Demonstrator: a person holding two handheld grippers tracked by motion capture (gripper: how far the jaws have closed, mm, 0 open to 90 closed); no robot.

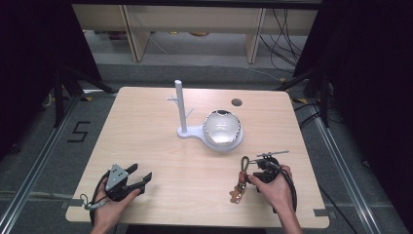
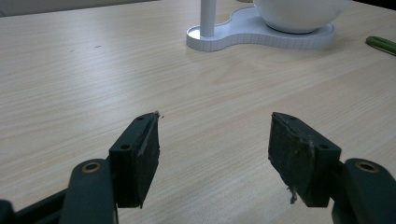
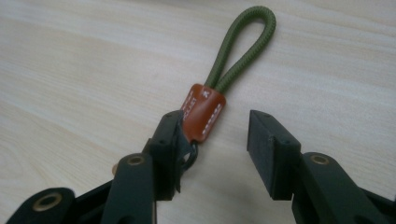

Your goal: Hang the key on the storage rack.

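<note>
A keychain lies on the wooden table (image 1: 160, 161) at the front right: a green cord loop (image 3: 243, 46), a brown leather tab (image 3: 203, 112) and a small brown charm (image 1: 236, 195). My right gripper (image 3: 215, 119) stands open over it, with the tab between the jaws. The left-hand jaw touches the tab's edge and the other jaw stays apart from it. In the high view the right gripper (image 1: 253, 170) sits just right of the keychain (image 1: 242, 175). My left gripper (image 1: 141, 172) rests open at the front left, nothing between its pads (image 2: 142, 154).
A white stand (image 1: 187, 132) with an upright pegged post (image 1: 180, 105) and a shiny bowl (image 1: 222, 127) sits mid-table, beyond both grippers. A round hole (image 1: 236, 102) marks the far right of the tabletop. Bare wood lies between the two hands.
</note>
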